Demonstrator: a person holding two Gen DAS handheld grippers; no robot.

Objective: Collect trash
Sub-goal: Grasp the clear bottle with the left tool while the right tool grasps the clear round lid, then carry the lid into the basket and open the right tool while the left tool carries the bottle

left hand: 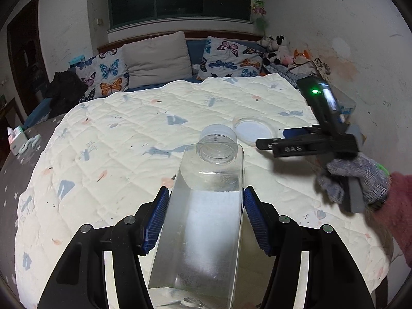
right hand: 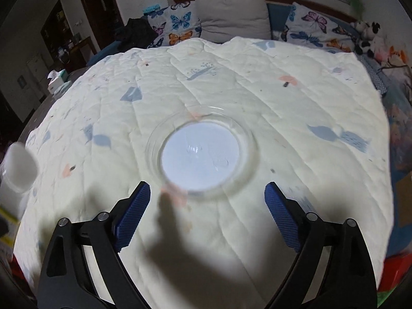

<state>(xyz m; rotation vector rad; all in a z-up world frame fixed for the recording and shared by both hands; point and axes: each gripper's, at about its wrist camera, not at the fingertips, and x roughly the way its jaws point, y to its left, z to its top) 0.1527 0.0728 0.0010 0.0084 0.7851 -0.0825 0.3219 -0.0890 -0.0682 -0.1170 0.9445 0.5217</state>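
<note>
My left gripper (left hand: 206, 198) is shut on a clear square plastic bottle (left hand: 203, 219) with a white cap (left hand: 218, 132), held above the quilt-covered table. The bottle's cap also shows at the left edge of the right wrist view (right hand: 19, 163). A clear round plastic lid (right hand: 202, 153) lies flat on the quilt; it also shows in the left wrist view (left hand: 253, 130). My right gripper (right hand: 207, 193) is open, hovering just short of the lid, with its fingers on either side of the lid's near rim. In the left wrist view the right gripper (left hand: 267, 145) points left beside the lid, held by a gloved hand.
The cream patterned quilt (left hand: 128, 134) covers a round table. Behind it is a sofa with butterfly cushions (left hand: 108, 72), a grey pillow (left hand: 157, 58) and plush toys (left hand: 276, 49). A tissue box (left hand: 16, 139) sits at the table's left edge. A red item (right hand: 394, 275) lies low right.
</note>
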